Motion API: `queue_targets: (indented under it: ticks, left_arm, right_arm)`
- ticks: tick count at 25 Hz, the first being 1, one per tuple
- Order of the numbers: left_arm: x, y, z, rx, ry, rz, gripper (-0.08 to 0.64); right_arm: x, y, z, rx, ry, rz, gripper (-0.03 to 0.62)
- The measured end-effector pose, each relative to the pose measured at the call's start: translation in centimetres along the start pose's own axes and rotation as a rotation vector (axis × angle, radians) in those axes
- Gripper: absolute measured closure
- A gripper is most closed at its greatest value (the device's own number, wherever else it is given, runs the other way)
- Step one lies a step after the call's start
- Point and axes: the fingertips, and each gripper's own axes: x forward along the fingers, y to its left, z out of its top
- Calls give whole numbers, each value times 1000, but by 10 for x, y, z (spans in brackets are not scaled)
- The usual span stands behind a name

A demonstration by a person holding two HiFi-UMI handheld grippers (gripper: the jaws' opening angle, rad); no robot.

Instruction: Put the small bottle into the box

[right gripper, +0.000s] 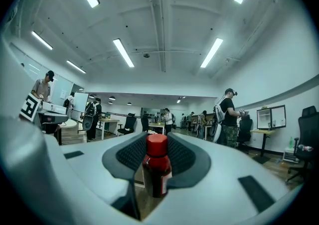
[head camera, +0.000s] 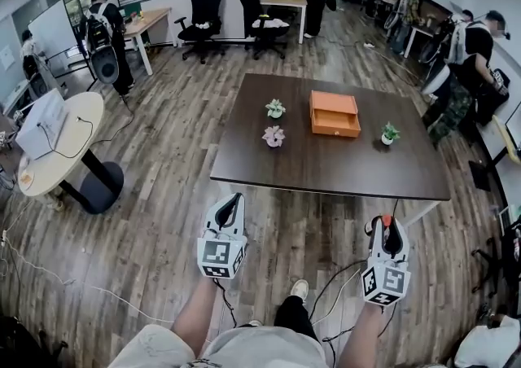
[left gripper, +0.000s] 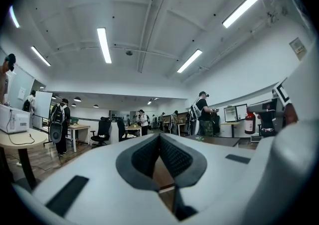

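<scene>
The small bottle (right gripper: 157, 169) is dark red with a red cap and stands upright between the pads of my right gripper (right gripper: 158, 139), which is shut on it. In the head view that gripper (head camera: 389, 221) and the bottle's red cap (head camera: 385, 225) hang over the wooden floor, short of the dark table's near edge (head camera: 326, 183). The orange box (head camera: 334, 113) lies closed near the table's middle, well ahead of both grippers. My left gripper (head camera: 236, 198) is level with the right one, jaws together and nothing between them (left gripper: 159, 137).
Three small potted plants (head camera: 275, 108) (head camera: 273, 136) (head camera: 389, 133) stand on the table around the box. A round white table (head camera: 61, 146) is at the left. Cables (head camera: 338, 281) run over the floor by my feet. Office chairs (head camera: 203, 12) and several people stand farther back.
</scene>
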Motion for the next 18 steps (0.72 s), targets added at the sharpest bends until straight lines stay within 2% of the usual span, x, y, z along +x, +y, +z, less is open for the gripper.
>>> queue_targets:
  ticks: [10, 18]
  left_arm:
    - [127, -43, 15, -6, -14, -3, 558]
    - [176, -67, 13, 5, 17, -20, 558]
  right_arm:
    - [103, -80, 3, 21, -20, 13, 466]
    - [145, -115, -3, 37, -3, 21, 466]
